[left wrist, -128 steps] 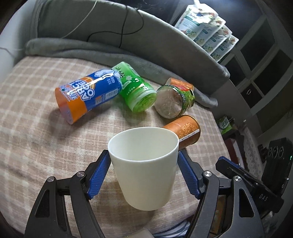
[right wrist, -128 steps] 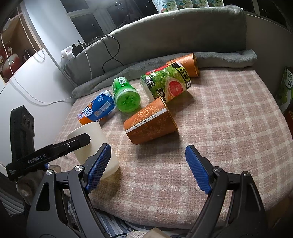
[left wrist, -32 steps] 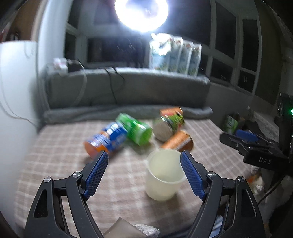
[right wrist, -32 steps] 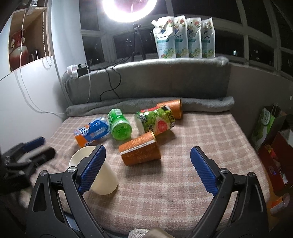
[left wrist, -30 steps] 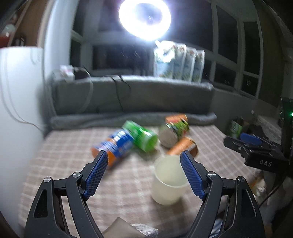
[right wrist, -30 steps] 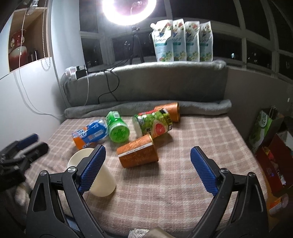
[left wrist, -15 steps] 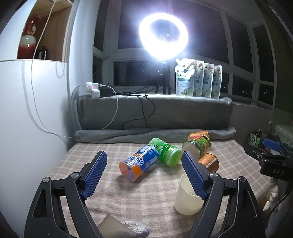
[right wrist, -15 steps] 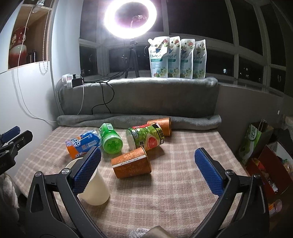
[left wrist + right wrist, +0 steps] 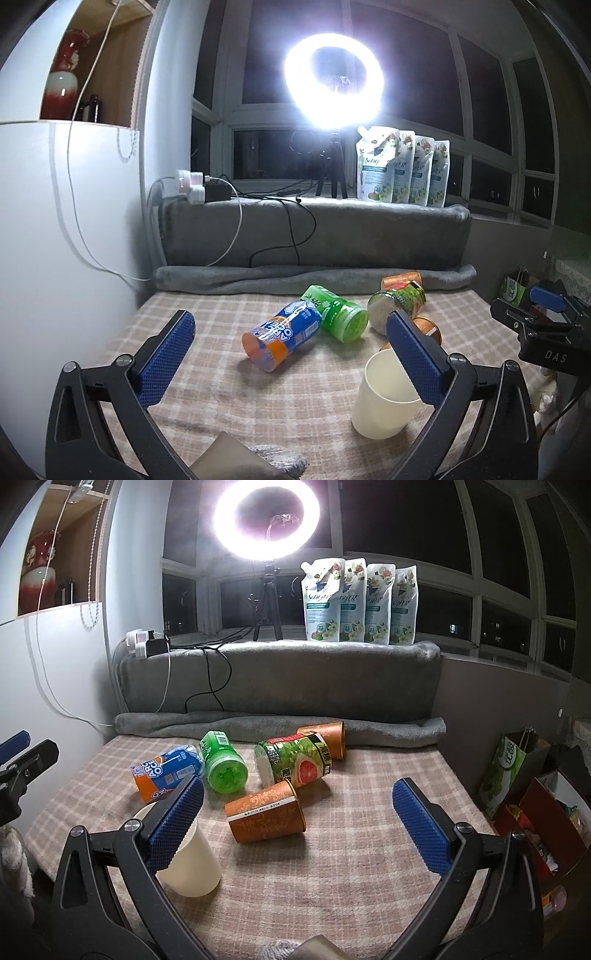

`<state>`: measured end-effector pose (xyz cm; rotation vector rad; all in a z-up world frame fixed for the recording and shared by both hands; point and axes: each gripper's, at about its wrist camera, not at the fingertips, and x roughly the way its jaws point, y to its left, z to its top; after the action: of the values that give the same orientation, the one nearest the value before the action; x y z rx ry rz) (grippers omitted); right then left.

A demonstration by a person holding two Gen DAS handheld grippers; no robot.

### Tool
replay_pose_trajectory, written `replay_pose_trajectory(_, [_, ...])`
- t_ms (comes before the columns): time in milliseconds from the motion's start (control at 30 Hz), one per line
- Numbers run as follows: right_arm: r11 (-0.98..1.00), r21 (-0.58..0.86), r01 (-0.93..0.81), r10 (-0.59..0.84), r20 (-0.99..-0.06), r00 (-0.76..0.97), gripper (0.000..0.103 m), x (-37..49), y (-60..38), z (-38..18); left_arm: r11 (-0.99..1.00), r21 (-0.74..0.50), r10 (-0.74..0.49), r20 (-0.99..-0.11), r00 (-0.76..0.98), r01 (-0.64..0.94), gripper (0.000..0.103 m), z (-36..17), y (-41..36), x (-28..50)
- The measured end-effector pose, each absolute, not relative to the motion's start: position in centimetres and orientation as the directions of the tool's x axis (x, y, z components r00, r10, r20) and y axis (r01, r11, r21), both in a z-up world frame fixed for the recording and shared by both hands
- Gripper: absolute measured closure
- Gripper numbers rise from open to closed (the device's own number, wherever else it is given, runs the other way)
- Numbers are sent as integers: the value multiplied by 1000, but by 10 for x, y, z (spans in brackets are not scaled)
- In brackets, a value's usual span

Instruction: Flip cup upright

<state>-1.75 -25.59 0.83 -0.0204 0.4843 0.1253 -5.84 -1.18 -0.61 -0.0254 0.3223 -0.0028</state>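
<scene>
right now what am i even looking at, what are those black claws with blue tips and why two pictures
The claws are two hand-held grippers, one in each of a person's hands; no robot arm. Each carries a wide-angle camera looking along its own fingers, hence two pictures of one scene.

The left gripper and right gripper are both open and hold nothing. On the checked cloth a cream cup stands upright, mouth up. Behind it lie tipped cups: a blue and orange cup, a green cup, a grapefruit-print cup and two brown cups, the nearer at. A ring light glares behind.
</scene>
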Motion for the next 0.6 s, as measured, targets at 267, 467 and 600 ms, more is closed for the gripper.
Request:
replay_pose_trajectory(267, [992, 8, -127, 116, -467, 877, 0, -17, -256, 8, 999, -36, -14, -329, 944, 2, 0, -6, -11, -58])
replay_pose_trajectory(467, [992, 11, -128, 118, -470, 875, 0, -16, -255, 8, 999, -45, -20, -344, 939, 5, 0, -8, -11, -56])
replay_pose_trajectory(600, [992, 10, -129, 119, -469, 875, 0, -16, -254, 7, 999, -51, -25, -350, 937, 8, 0, -10, -10, -54])
